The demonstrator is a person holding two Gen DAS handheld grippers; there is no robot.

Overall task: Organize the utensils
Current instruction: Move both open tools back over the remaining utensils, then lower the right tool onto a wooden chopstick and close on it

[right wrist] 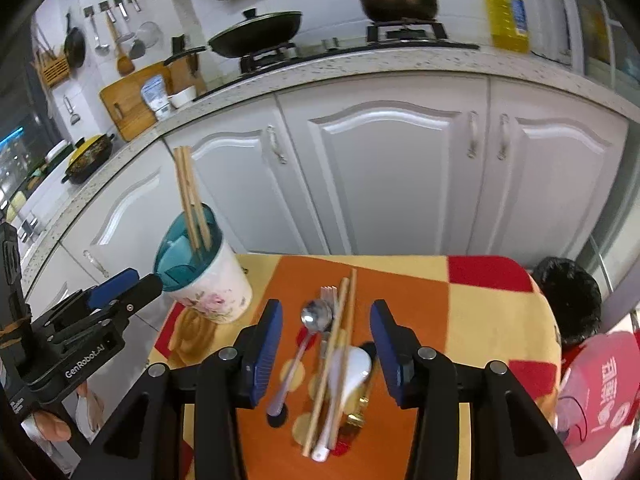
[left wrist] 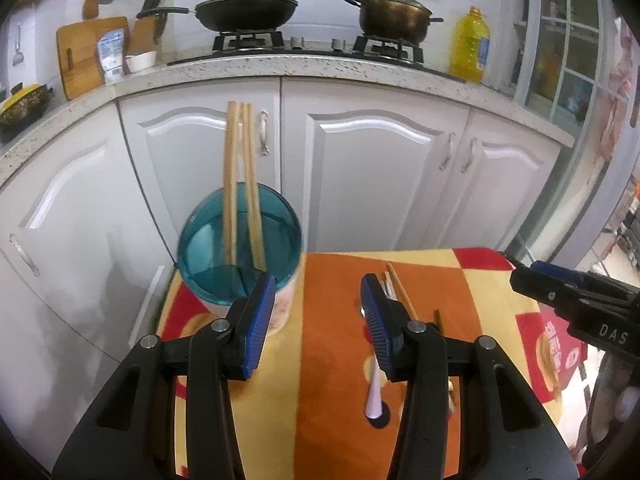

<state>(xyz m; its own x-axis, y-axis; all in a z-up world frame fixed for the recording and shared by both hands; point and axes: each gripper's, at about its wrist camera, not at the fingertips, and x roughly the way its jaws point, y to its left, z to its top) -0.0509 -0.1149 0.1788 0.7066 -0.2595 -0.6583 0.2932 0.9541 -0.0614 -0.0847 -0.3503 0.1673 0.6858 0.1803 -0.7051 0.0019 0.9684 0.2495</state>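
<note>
Loosely: one fork (right wrist: 327,300), two spoons.

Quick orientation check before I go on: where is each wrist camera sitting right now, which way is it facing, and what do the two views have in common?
Left wrist: above the table's left end, facing the cabinets and stove; utensil holder just ahead; own open left gripper shows, with the right gripper at the right edge.
Right wrist: above the table's middle, facing the same way; open right gripper over the metal spoon and loose chopsticks; the left gripper at the left edge.
Shared: holder, its chopsticks, tablecloth, wok, pot.
</note>
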